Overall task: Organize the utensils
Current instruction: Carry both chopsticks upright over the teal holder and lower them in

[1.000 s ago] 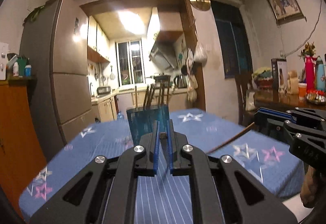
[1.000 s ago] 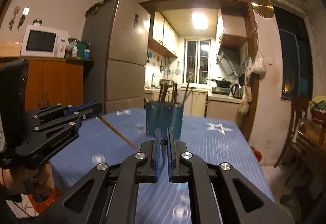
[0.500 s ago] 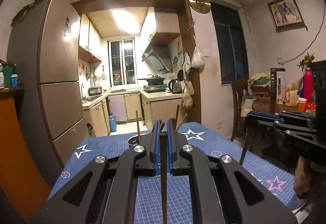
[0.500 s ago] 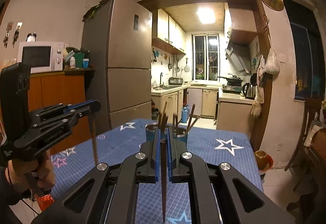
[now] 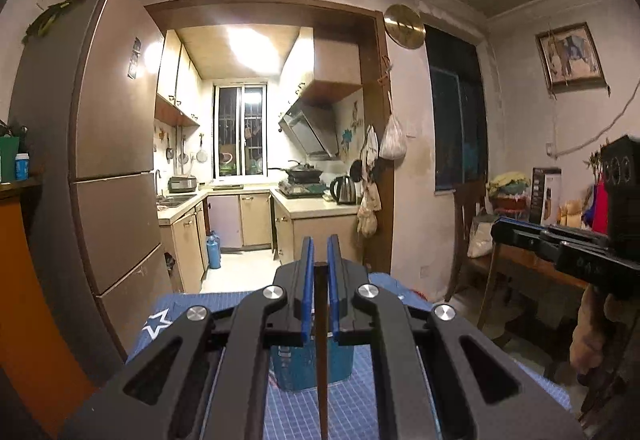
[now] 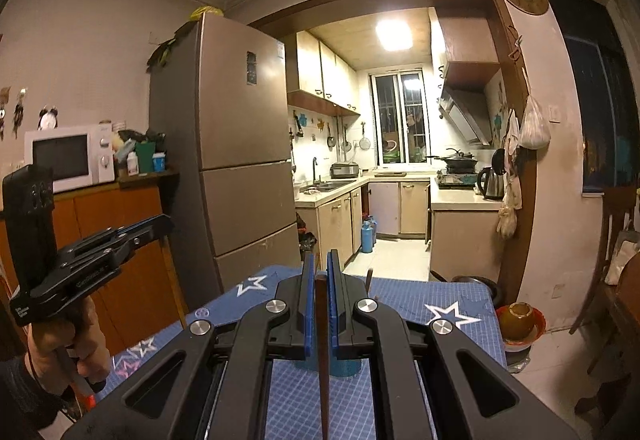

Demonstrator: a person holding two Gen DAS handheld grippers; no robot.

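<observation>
My left gripper (image 5: 319, 252) is shut on a dark wooden chopstick (image 5: 321, 352) that hangs straight down between its blue pads. Below it, mostly hidden by the jaws, stands the blue utensil holder (image 5: 312, 364) on the blue star-patterned tablecloth (image 5: 160, 320). My right gripper (image 6: 319, 266) is likewise shut on a second brown chopstick (image 6: 323, 356), upright above the same blue holder (image 6: 344, 366), where another stick (image 6: 369, 280) pokes up. Each gripper shows in the other's view: the right gripper (image 5: 504, 230) at right, the left gripper (image 6: 160, 224) at left.
A tall brown fridge (image 6: 240, 144) and an orange cabinet with a microwave (image 6: 64, 156) stand left of the table. A wooden chair (image 5: 468, 236) and a cluttered side table (image 5: 528, 260) are at right. A bowl (image 6: 518, 316) sits past the table's far right corner.
Both grippers have risen well above the table, each lifting its chopstick from lying slanted to hanging upright. The holder has dropped low in both views, behind the jaws.
</observation>
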